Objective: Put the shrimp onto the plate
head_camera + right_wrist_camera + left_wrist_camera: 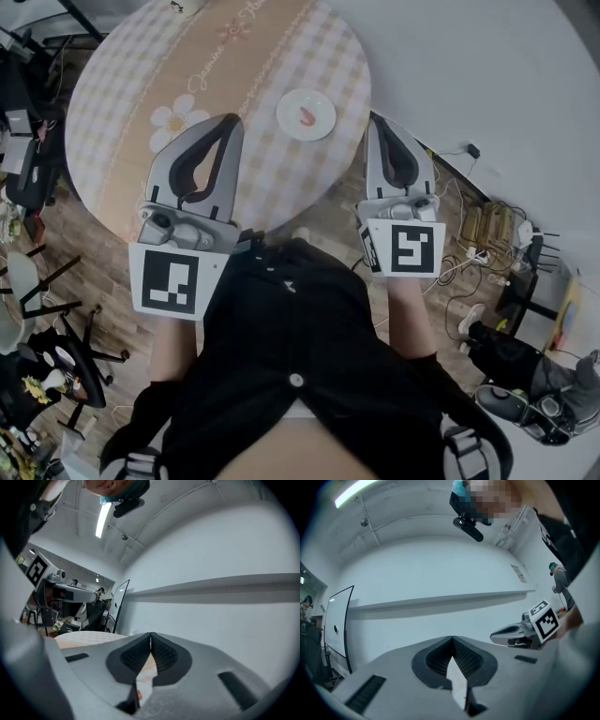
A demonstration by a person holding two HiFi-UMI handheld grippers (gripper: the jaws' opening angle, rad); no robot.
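Note:
A small orange-red shrimp (306, 116) lies on the white plate (320, 103), which sits near the right edge of the round checked table (122, 103). My left gripper (234, 119) hovers over the table to the left of the plate, jaws shut with nothing between them. My right gripper (377, 120) is held just off the table's right edge, beside the plate, also shut and empty. In the left gripper view the jaw tips (452, 638) meet; the right gripper view shows its tips (151, 634) meeting too, with a sliver of plate (146, 690) and shrimp (139, 694) below.
The tablecloth has a beige band with a daisy print (176, 120). Chairs (56, 366) and clutter stand on the wooden floor at the left. Cables and boxes (487, 230) lie on the floor at the right, near a seated person (539, 389).

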